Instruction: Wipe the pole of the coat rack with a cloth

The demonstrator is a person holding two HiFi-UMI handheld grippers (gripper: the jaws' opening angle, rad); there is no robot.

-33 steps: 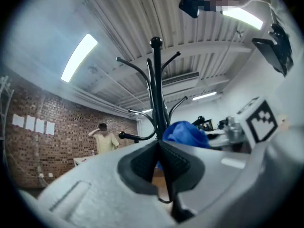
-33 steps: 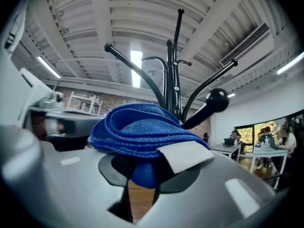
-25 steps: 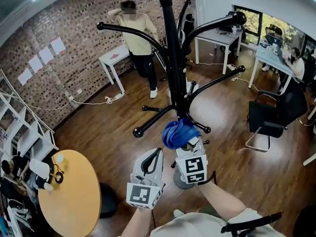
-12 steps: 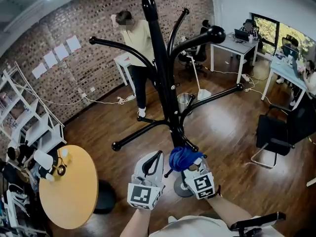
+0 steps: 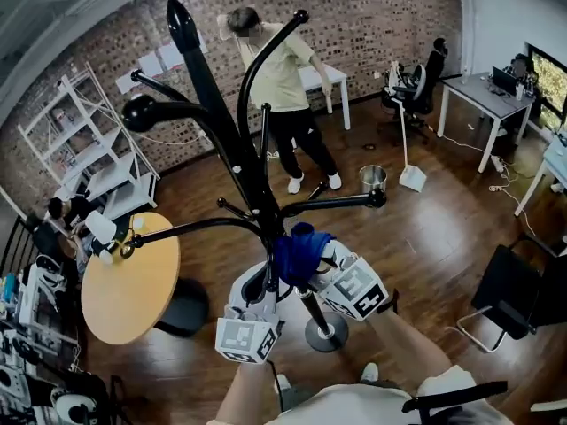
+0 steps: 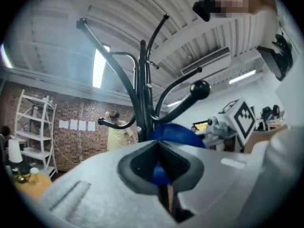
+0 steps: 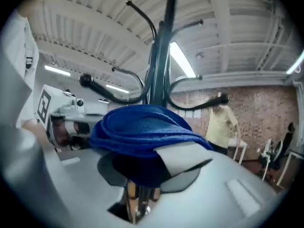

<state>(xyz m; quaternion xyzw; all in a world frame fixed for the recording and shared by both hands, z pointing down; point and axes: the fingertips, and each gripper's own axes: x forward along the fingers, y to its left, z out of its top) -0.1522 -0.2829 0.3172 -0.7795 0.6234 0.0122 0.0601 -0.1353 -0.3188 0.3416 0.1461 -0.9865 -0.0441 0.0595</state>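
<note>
The black coat rack pole [image 5: 232, 140] rises from its round base [image 5: 326, 333], with curved arms at several heights. A blue cloth [image 5: 299, 253] is bunched against the pole just below the lowest arms. My right gripper [image 5: 321, 266] is shut on the cloth, which covers its fingertips. In the right gripper view the cloth [image 7: 142, 127] fills the jaws of my right gripper [image 7: 154, 151], with the pole [image 7: 161, 65] behind. My left gripper [image 5: 263, 279] is shut beside the pole, left of the cloth. In the left gripper view my left gripper [image 6: 159, 146] holds nothing that I can see, with the cloth [image 6: 178, 132] just beyond it.
A round wooden table [image 5: 133, 286] stands at my left, with white shelves [image 5: 97, 149] behind it. A person in a yellow shirt [image 5: 283, 69] stands by the brick wall. A metal bin [image 5: 372, 178], white desks [image 5: 483, 91] and a black chair [image 5: 514, 299] are to the right.
The head view has swung round the rack, so the pole now leans to the left. The right gripper and cloth stayed low on the pole, and the left gripper came closer to it.
</note>
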